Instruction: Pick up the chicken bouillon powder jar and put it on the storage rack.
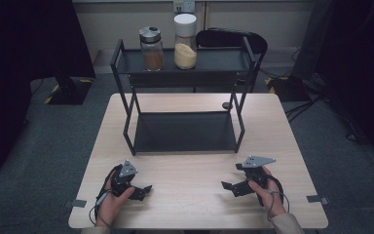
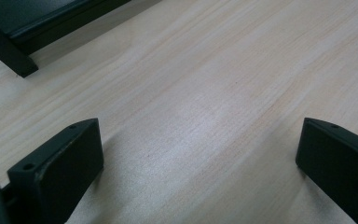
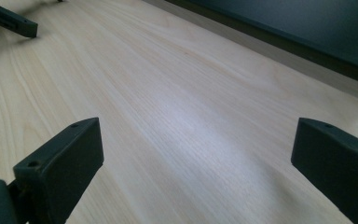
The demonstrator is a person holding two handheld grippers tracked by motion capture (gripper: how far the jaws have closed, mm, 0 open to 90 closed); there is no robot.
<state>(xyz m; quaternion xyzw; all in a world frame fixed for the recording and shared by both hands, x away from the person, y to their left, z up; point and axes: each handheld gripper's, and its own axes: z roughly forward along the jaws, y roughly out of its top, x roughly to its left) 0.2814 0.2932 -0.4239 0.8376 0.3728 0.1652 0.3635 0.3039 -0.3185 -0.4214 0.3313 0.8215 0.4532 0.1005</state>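
A black two-tier metal rack [image 1: 185, 131] stands on the far half of the light wooden table [image 1: 195, 204]. On its top shelf stand two jars: one with a silver lid and brown powder [image 1: 151, 48], one with a white lid and tan powder [image 1: 185, 41]. My left gripper [image 1: 141, 190] rests low at the table's near left, open, jaws wide apart [image 2: 196, 158] over bare wood. My right gripper [image 1: 231, 187] rests at the near right, also open [image 3: 196, 158] with nothing between its jaws. The two grippers point toward each other.
The rack's lower tray edge [image 2: 37, 32] lies close ahead of the left gripper, and its base rail [image 3: 279, 42] runs along the right gripper's far side. A black chair [image 1: 231, 39] stands behind the table. Dark stands flank it on grey carpet.
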